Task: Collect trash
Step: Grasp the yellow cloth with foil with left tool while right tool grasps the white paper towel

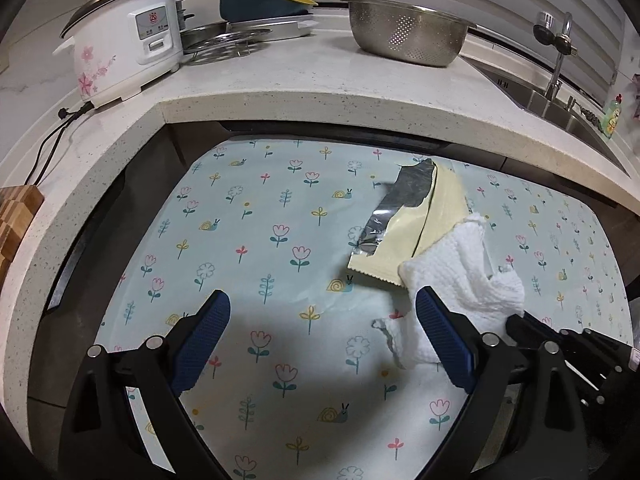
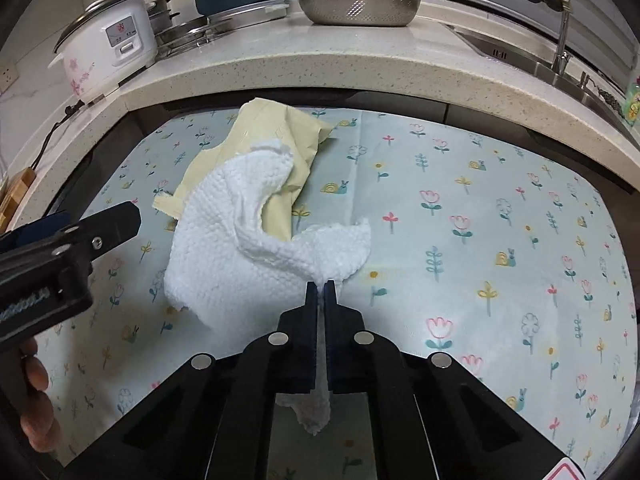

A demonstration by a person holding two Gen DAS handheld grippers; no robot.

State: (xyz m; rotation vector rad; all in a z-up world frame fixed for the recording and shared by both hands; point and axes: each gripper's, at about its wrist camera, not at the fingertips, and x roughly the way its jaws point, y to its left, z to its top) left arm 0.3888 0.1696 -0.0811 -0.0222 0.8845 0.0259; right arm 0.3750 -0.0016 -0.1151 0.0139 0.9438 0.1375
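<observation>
Right wrist view: right gripper (image 2: pixel 321 286) clamped on a corner of the crumpled white paper towel (image 2: pixel 240 252), jaws nearly together. Towel draped over a torn pale-yellow foil-lined snack wrapper (image 2: pixel 276 132) on the floral-and-snail printed mat (image 2: pixel 480 240). No readable print on the wrapper. Left wrist view: left gripper (image 1: pixel 320 320) spread wide above the mat, holding nothing, its right blue pad (image 1: pixel 440 328) just beside the towel. Red logo on the white flower-patterned rice cooker (image 1: pixel 120 40), button text too small to read. Steel colander (image 1: pixel 404 32) behind, on the speckled stone counter (image 1: pixel 280 84).
</observation>
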